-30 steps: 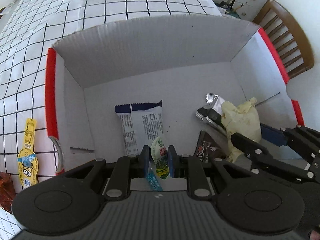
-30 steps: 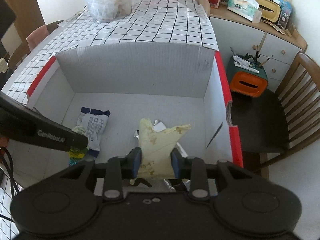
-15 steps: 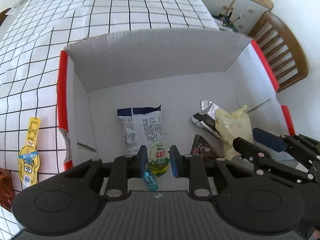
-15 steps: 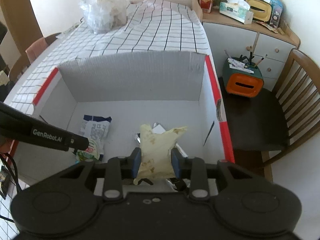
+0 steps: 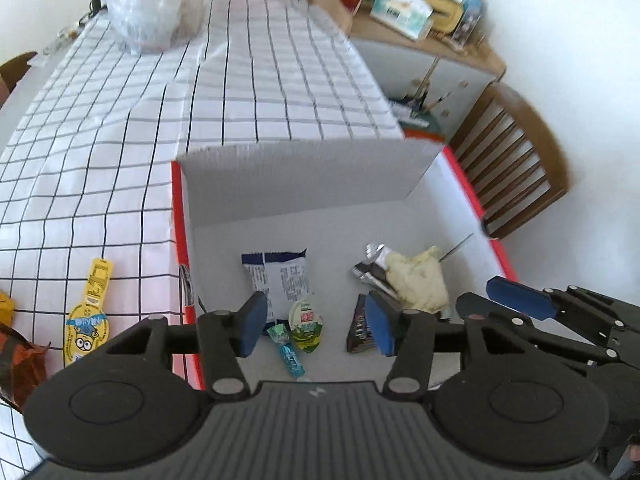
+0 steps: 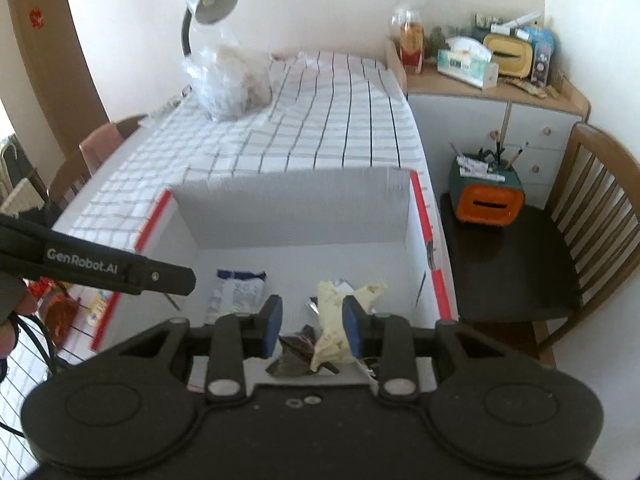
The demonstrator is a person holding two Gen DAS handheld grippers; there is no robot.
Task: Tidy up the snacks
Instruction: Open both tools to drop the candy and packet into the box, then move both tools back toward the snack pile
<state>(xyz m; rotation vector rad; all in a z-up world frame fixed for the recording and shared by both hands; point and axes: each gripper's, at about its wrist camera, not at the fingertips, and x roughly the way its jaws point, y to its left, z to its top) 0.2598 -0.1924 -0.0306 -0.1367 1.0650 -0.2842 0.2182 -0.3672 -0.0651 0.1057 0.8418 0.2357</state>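
A white cardboard box (image 5: pixel 300 176) with red edges stands on the checked tablecloth. On its floor lie a green jelly cup (image 5: pixel 306 322), a blue candy (image 5: pixel 291 354), a blue-and-white packet (image 5: pixel 280 280), a dark packet (image 5: pixel 360 328) and a crumpled pale yellow packet (image 5: pixel 416 280). My left gripper (image 5: pixel 316 326) hangs above the jelly cup. Its jaws are opening and the pads touch nothing. My right gripper (image 6: pixel 312 328) is raised over the yellow packet (image 6: pixel 334 320) with its jaws drawn close. The packet lies low in the box beside the right pad and is not lifted.
Left of the box on the cloth lie a yellow cartoon snack strip (image 5: pixel 88 316) and an orange-brown wrapper (image 5: pixel 20 360). A plastic bag (image 5: pixel 148 12) sits at the table's far end. A wooden chair (image 6: pixel 592 220) with an orange-and-green holder (image 6: pixel 486 196) stands to the right.
My left jaws opened and let go of the jelly cup, which now lies on the box floor. Both grippers rose and drew back from the box. The yellow packet stayed where it was.
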